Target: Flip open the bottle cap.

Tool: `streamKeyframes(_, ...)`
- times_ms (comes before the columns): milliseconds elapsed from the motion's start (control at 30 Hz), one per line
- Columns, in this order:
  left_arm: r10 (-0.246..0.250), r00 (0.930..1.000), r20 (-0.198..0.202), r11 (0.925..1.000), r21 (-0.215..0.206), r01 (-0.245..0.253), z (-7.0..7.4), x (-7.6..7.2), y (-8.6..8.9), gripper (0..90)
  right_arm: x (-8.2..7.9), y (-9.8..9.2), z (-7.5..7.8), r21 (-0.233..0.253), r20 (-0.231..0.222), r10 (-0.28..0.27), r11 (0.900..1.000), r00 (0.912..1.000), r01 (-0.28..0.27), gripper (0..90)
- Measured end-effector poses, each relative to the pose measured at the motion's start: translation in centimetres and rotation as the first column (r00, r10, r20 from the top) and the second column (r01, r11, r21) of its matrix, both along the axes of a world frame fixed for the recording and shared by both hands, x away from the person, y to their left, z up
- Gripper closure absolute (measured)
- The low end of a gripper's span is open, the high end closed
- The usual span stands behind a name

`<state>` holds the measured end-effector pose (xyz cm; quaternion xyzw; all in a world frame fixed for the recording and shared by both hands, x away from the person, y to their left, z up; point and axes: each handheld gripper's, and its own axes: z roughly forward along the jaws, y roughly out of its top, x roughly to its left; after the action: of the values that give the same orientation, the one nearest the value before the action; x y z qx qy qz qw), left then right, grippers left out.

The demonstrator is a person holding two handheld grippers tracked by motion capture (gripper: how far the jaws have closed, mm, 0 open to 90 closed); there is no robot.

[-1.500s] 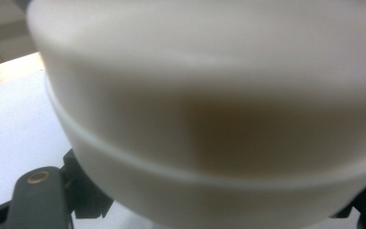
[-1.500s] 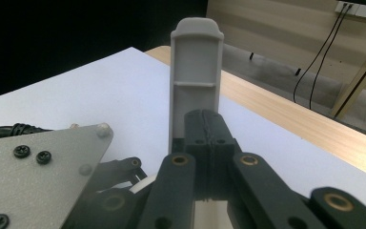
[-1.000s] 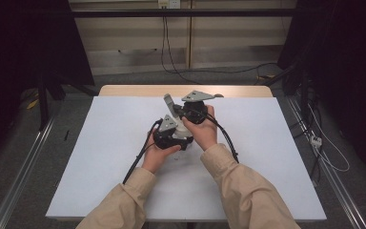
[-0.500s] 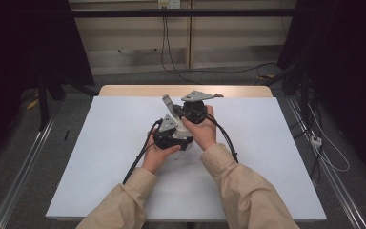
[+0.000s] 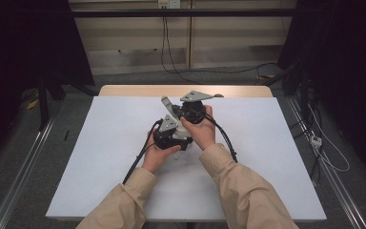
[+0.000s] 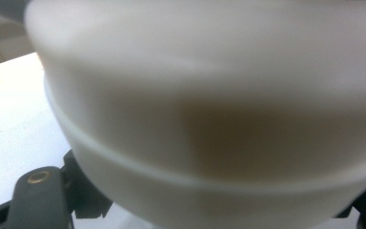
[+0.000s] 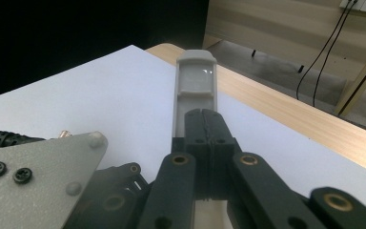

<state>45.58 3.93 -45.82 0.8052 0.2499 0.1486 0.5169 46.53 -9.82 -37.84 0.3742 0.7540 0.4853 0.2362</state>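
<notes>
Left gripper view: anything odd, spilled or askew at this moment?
Nothing looks spilled or damaged. A blurred, smooth white rounded container sits very close to that camera, out of focus. In the right gripper view the right gripper has its jaws pressed together around a flat light-grey plastic piece that stands upright above the white table sheet.

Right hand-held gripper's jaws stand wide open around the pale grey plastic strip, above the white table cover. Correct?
Not quite: the right hand-held gripper has its jaws shut tight on the pale grey plastic strip, not open around it. The right gripper view shows this, with the white table cover beneath.
</notes>
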Motion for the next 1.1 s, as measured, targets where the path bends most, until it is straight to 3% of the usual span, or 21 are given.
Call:
streamKeyframes(567,0.000,1.0000,-0.004,1.0000,-0.003,0.000,-0.01,0.02,0.02,18.9,0.17,0.12,-0.34,0.003,-0.011,0.003,1.000,0.9999,-0.003,90.0)
streamKeyframes(800,0.000,0.9999,-0.012,0.9999,-0.014,0.000,-0.05,0.07,0.04,18.7,-0.07,0.23,-0.31,-0.023,-0.006,0.011,1.000,0.9999,-0.011,90.0)
streamKeyframes(1100,-0.011,0.9999,-0.004,0.9999,-0.008,0.011,0.05,0.03,0.05,18.3,-0.40,-0.01,-0.37,-0.010,0.003,0.016,1.000,0.9999,-0.016,87.1)
